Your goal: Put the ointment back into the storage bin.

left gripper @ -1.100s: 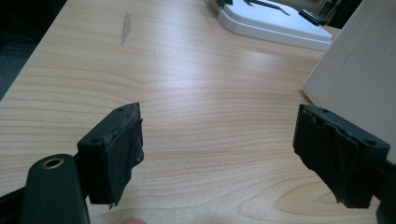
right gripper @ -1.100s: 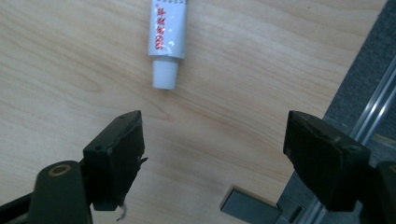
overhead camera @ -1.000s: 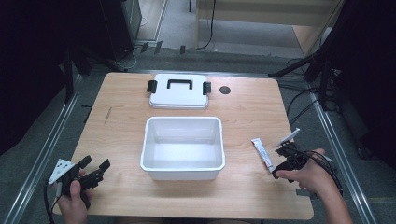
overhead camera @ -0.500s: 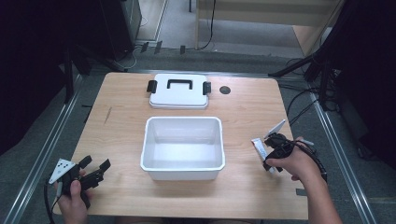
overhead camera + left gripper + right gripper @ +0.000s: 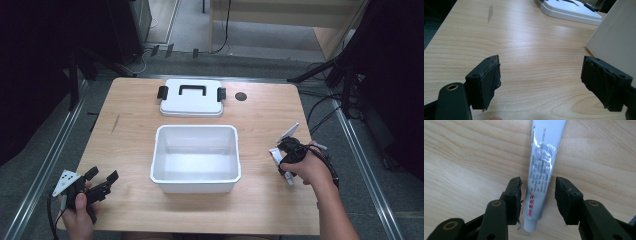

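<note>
Tube (image 5: 541, 167) btwn right claw (image 5: 537, 195) jaws, gaps both sides, top cut off; left claw (image 5: 540, 82) wide.

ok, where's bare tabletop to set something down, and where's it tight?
Free: the wide left strip between the table edge and the white plastic bin, ahead of the left tongs; also the front edge below the bin. Tight: the narrow gap between bin and white lid with black handle, and the right side, where the right tongs straddle the white tube.
</note>
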The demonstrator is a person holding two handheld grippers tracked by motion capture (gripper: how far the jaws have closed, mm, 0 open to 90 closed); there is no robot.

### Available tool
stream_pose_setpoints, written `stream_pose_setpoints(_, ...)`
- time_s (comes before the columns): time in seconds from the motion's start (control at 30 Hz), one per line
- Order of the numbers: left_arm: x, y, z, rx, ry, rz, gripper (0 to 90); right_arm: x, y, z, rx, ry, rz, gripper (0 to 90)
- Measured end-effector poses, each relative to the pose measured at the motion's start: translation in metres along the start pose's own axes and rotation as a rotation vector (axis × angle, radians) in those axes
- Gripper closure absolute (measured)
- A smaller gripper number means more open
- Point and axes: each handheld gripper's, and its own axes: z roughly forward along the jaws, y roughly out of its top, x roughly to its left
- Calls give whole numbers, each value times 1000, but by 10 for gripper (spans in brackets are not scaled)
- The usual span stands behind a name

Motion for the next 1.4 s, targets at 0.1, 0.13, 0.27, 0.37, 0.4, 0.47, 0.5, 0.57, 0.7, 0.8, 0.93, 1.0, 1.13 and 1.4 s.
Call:
stream_pose_setpoints(0.1, 0, 0, 0, 1, 1, 1, 168, 1, 5, 1, 0, -1, 2, 613)
stream_pose_setpoints(0.13, 0, 0, 0, 1, 1, 1, 168, 1, 5, 1, 0, -1, 2, 613)
stream_pose_setpoints(0.27, 0, 0, 0, 1, 0, 1, 168, 2, 12, 5, 14, -13, 20, 677)
stream_pose_setpoints(0.37, 0, 0, 0, 3, -1, 2, 168, 4, 14, 7, 36, -17, 11, 694)
stream_pose_setpoints(0.4, 0, 0, 0, 4, -1, 3, 168, 4, 15, 8, 43, -19, 13, 700)
stream_pose_setpoints(0.47, 0, 0, 0, 6, 0, 4, 168, 4, 15, 8, 43, -21, 11, 702)
stream_pose_setpoints(0.5, 0, 0, 0, 6, 0, 4, 168, 5, 15, 8, 48, -23, 13, 706)
stream_pose_setpoints(0.57, 0, 0, 0, 6, 0, 4, 168, 5, 16, 7, 49, -20, 15, 710)
stream_pose_setpoints(0.7, 0, 0, 0, 6, 0, 4, 168, 6, 17, 2, 37, 3, 7, 712)
stream_pose_setpoints(0.8, 0, 0, 0, 7, 1, 5, 168, 7, 17, -4, 30, 8, 10, 712)
stream_pose_setpoints(0.93, 0, 0, 0, 7, 2, 6, 168, 9, 18, -19, 5, 24, 11, 713)
stream_pose_setpoints(1.0, 0, 0, 0, 6, 2, 5, 168, 13, 19, -31, -5, 21, 4, 713)
stream_pose_setpoints(1.13, 0, 0, 0, 6, 2, 5, 168, 17, 20, -43, -21, 41, 3, 712)
stream_pose_setpoints(1.4, 0, 0, 0, 5, 1, 5, 168, 32, 26, -75, -35, 63, -25, 712)
